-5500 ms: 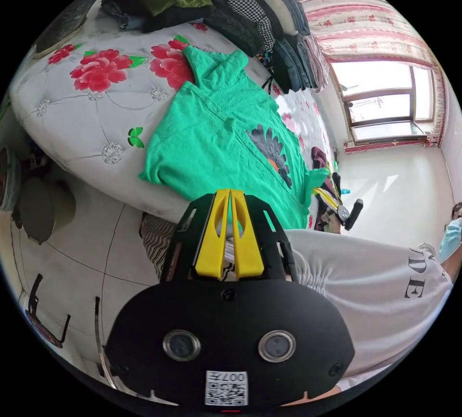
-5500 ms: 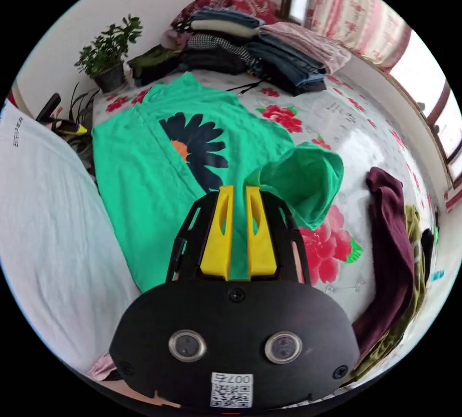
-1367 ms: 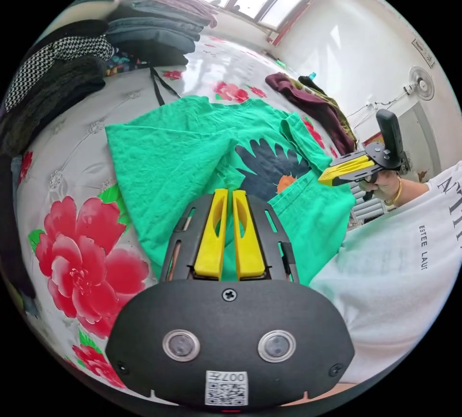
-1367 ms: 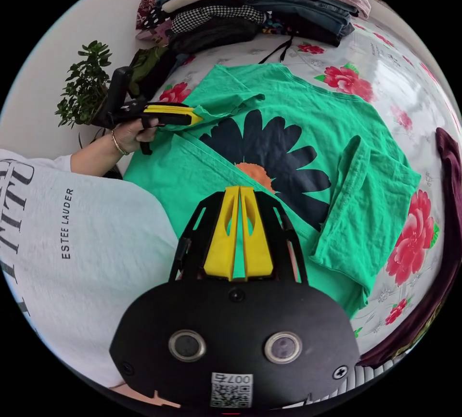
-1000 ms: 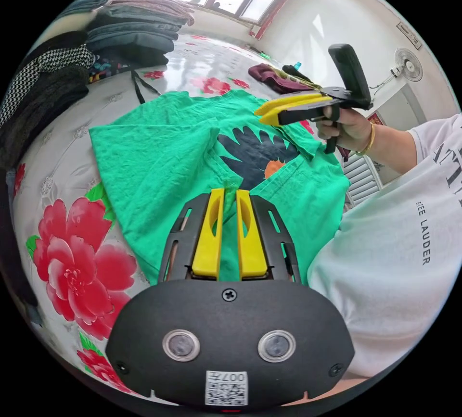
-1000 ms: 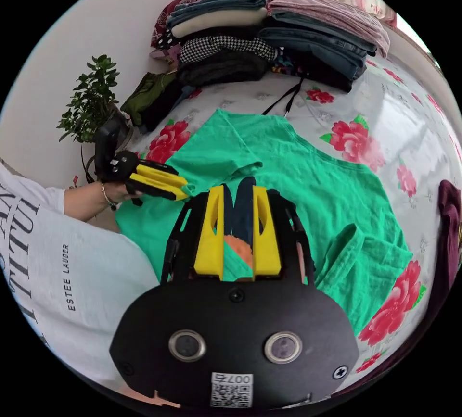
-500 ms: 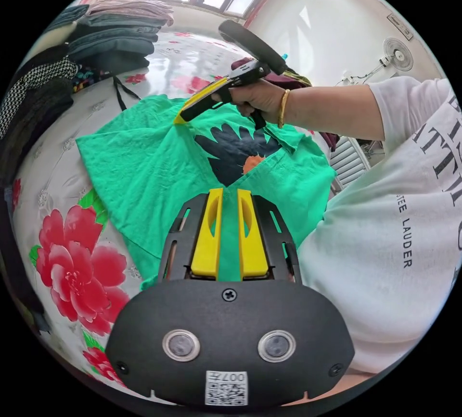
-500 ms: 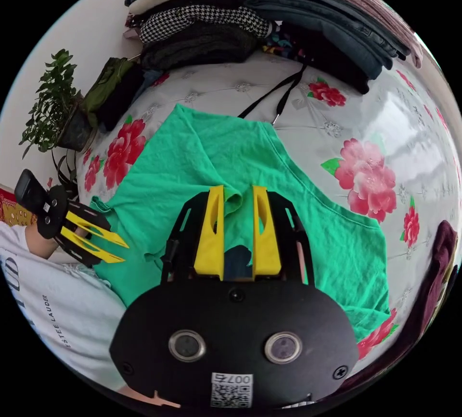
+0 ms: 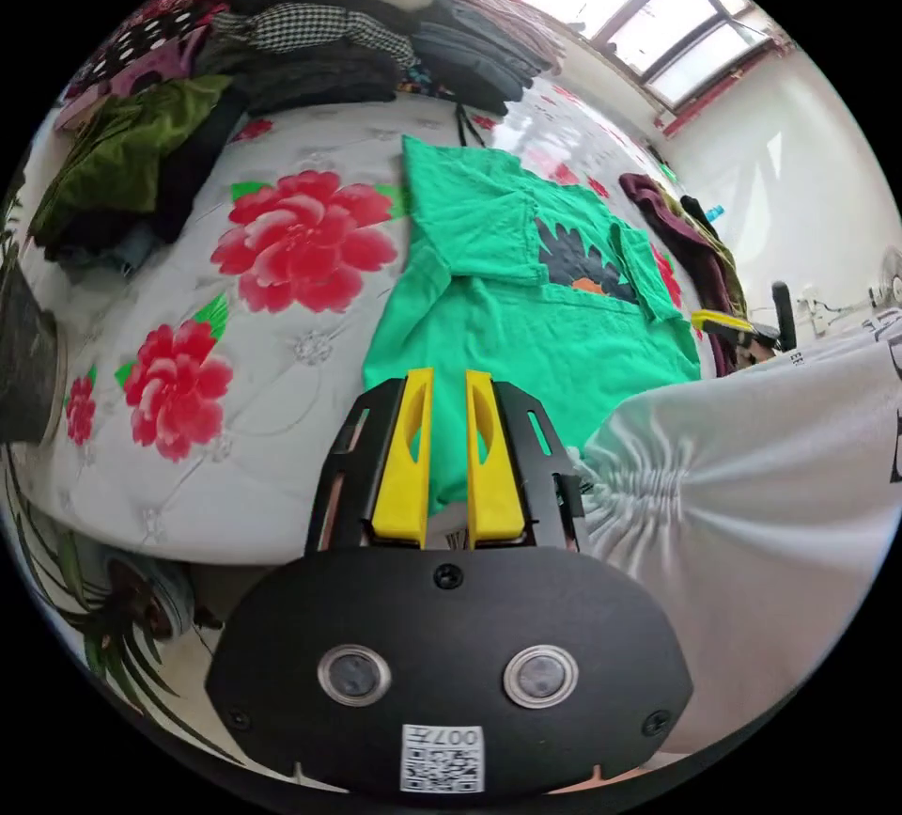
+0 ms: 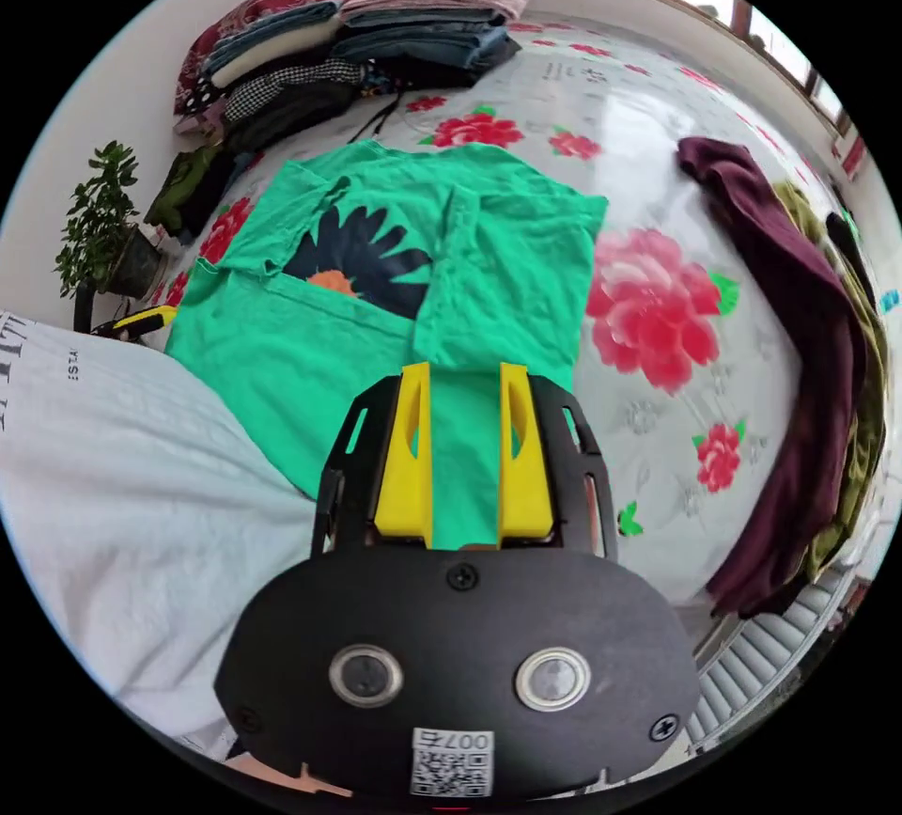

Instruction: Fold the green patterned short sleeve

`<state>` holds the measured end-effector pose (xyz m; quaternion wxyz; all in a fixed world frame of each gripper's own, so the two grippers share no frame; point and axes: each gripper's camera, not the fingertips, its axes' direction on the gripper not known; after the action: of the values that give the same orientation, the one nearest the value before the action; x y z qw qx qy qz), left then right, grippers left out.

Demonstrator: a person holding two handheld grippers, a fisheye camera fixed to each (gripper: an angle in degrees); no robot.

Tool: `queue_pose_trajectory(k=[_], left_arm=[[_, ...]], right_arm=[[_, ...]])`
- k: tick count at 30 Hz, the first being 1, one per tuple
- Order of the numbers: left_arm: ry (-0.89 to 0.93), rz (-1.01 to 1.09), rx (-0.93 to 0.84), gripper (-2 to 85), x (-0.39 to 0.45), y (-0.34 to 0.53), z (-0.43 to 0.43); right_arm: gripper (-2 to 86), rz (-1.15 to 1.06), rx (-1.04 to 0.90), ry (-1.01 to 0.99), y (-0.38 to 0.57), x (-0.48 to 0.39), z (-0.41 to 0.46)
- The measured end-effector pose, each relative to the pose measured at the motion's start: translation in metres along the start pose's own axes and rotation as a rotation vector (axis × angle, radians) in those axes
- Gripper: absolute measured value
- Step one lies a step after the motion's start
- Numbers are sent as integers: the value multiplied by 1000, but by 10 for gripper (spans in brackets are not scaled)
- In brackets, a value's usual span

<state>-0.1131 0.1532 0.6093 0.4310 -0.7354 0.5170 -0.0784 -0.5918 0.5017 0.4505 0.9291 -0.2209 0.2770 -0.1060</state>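
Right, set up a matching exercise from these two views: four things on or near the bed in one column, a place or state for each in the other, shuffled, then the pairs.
Things
1. green shirt
2. maroon garment
3. potted plant
4. stack of folded clothes

Places or states
A. off the bed, against the wall
B. piled at the far end of the bed
C. draped over the bed's edge, in a heap with an olive piece
D. spread flat, both sleeves folded in, bottom hem turned up over the flower print

Pairs: 1-D, 2-C, 3-A, 4-B
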Motion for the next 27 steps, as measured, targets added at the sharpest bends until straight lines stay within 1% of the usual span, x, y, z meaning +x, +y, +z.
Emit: queue_pose_trajectory(k=[1,2,4,6,8,11,14,16,17,19,22,24,27], left_arm=[[-28,-42,-10,63,-5,9,-3],[-46,-78,-13,64,-9,17,-6],[-53,-128,-14,65,-13,26,-8],[-48,-184,0,66,-16,31,-7],[2,-251,26,67,-19,33,-2],[71,-309,67,65,-17,29,3],[93,-246,88,64,1,18,8],[73,-186,74,64,15,11,12],[63,-156,67,64,22,8,15],[63,-140,53,63,30,8,20],[78,-170,32,62,36,14,26],[70,-191,28,59,38,22,27],[39,-228,27,54,39,39,25]], right_arm=[[93,64,-20,18,38,19,-8],[93,95,-28,23,56,27,-11],[92,204,-30,-5,113,49,-22],[90,250,-10,-28,140,54,-25],[86,271,5,-51,153,50,-24],[74,237,90,-84,144,28,-29],[63,127,188,-107,100,-7,-38],[57,30,255,-120,47,-37,-44],[56,8,267,-124,32,-44,-44],[52,-61,293,-116,-28,-69,-40],[49,-67,277,-111,-100,-89,-20],[47,-52,249,-125,-133,-100,-3],[43,-41,173,-92,-168,-127,31]])
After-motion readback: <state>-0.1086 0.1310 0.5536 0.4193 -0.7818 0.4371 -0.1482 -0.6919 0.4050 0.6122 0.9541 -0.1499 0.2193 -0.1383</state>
